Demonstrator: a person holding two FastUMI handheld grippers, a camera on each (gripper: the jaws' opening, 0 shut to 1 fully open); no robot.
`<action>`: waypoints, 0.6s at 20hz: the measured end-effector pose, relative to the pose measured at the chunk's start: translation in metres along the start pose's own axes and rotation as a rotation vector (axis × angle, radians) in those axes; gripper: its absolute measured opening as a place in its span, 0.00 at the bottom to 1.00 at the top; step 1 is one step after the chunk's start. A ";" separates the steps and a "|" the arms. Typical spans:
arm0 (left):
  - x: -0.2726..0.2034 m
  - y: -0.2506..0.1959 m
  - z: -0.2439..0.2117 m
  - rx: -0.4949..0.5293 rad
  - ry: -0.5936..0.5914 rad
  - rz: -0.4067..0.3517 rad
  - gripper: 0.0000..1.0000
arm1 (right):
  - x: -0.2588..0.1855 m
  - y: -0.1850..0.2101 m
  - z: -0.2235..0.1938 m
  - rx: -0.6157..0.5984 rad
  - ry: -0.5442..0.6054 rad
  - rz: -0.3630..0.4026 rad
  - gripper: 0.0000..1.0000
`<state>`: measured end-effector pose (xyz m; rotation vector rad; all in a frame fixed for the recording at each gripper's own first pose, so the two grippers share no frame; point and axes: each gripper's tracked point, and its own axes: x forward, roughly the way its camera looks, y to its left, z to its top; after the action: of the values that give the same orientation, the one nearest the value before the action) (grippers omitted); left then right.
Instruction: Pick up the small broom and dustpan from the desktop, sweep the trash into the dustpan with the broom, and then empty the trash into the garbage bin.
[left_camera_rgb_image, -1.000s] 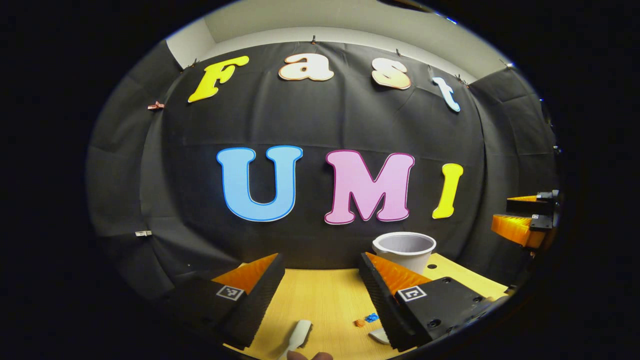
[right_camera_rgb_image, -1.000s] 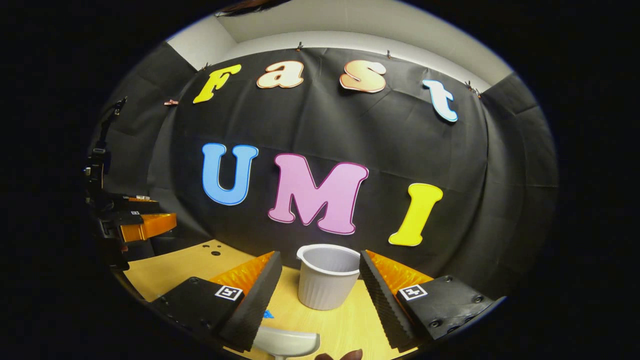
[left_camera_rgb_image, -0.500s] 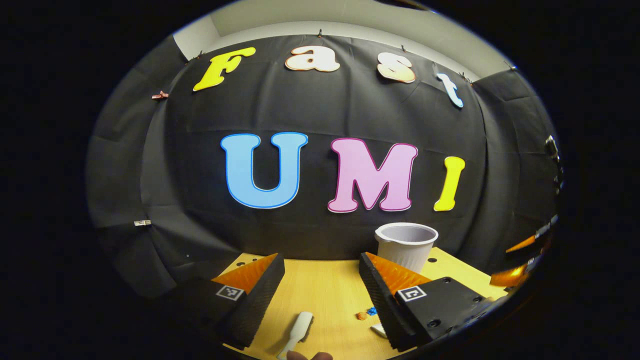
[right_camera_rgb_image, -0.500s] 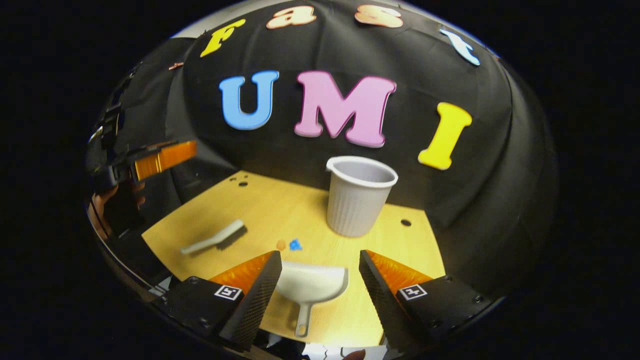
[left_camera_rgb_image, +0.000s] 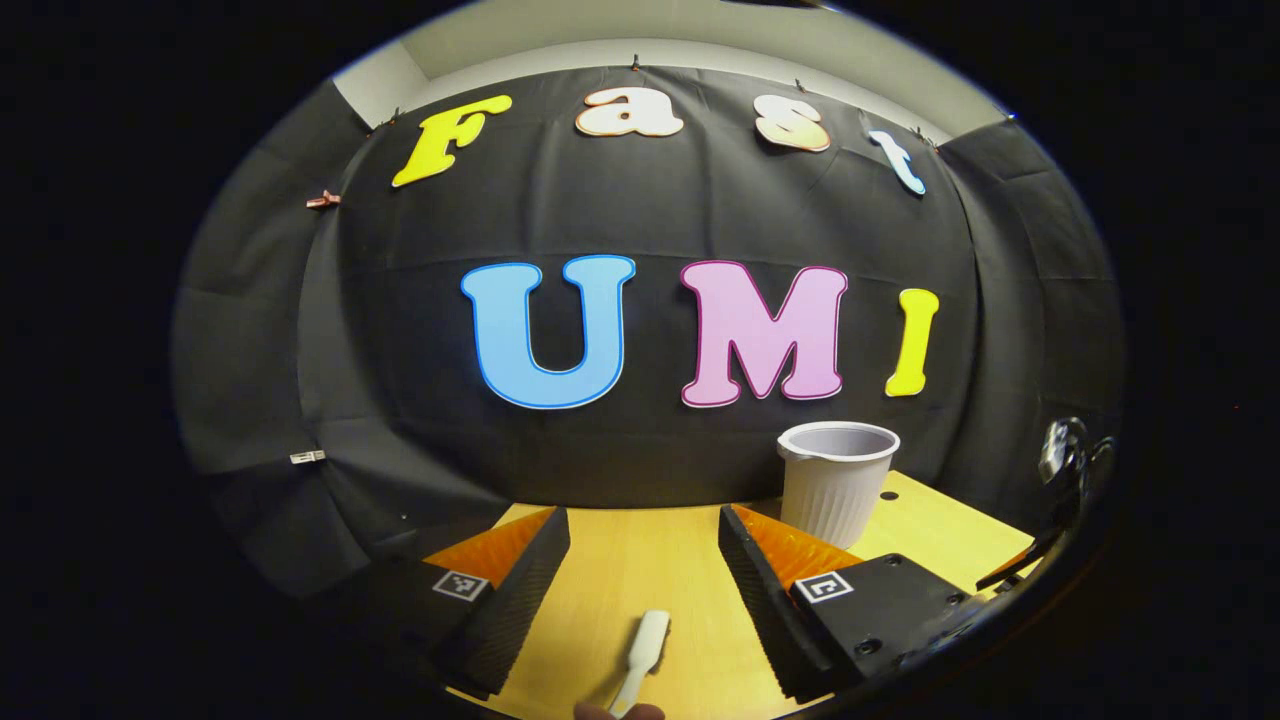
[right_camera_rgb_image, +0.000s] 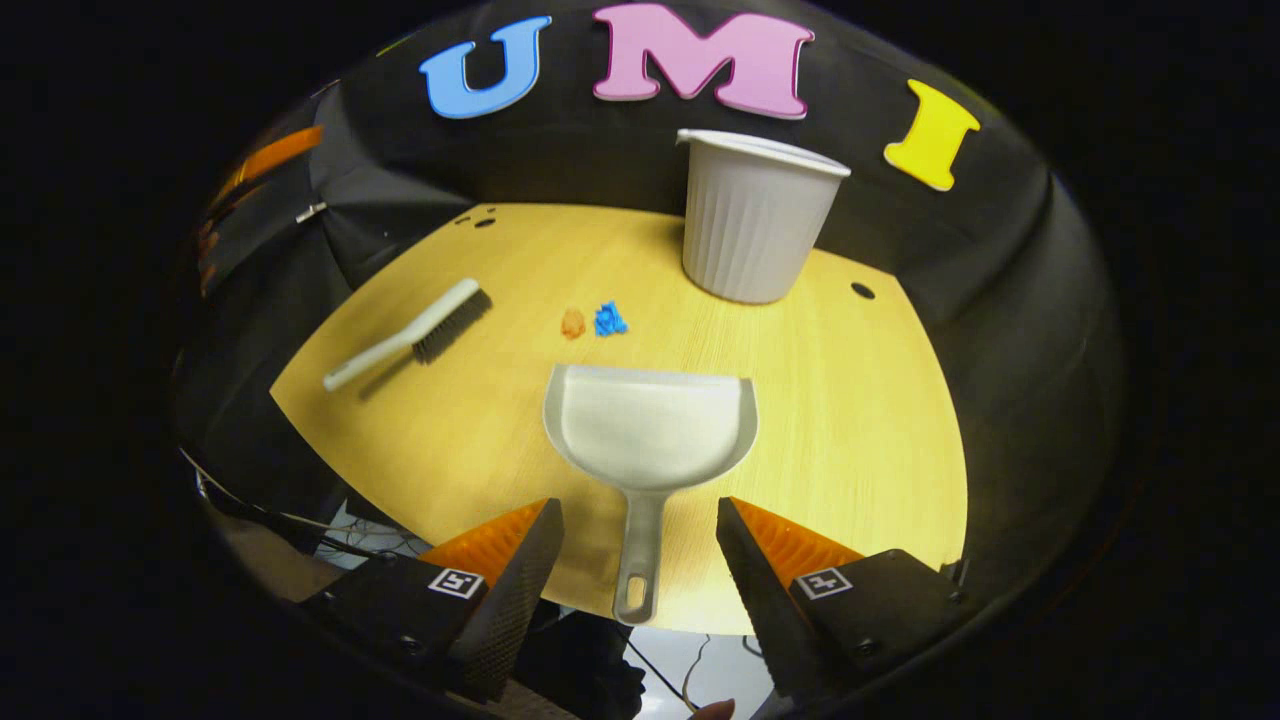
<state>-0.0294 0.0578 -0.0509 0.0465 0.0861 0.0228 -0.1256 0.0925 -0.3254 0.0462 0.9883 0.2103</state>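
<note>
Right gripper tilted down | dustpan handle toward it | both jaws apparently open, empty

Left gripper view: broom handle end cut off at bottom edge; bristles not discernible. Bin base hidden behind own right finger. Blurred dark-and-orange shape at right rim, unidentifiable. Right gripper view: orange blur at upper left, too smeared to identify. Two scraps, material untellable.

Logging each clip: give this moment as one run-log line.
phase: approach | right gripper: open over dustpan handle | left gripper: open near broom | trash: unswept | bin: upright
</note>
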 end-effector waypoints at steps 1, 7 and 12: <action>-0.001 0.005 0.000 0.005 0.001 0.003 0.95 | 0.012 0.002 -0.009 -0.002 0.036 -0.003 0.97; 0.002 0.024 -0.011 0.012 0.021 0.010 0.95 | 0.075 0.009 -0.037 0.027 0.164 -0.012 0.96; 0.010 0.031 -0.019 0.016 0.041 0.009 0.95 | 0.108 0.001 -0.045 0.086 0.232 -0.053 0.93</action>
<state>-0.0217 0.0900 -0.0690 0.0627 0.1274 0.0320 -0.1059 0.1119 -0.4389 0.0755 1.2282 0.1257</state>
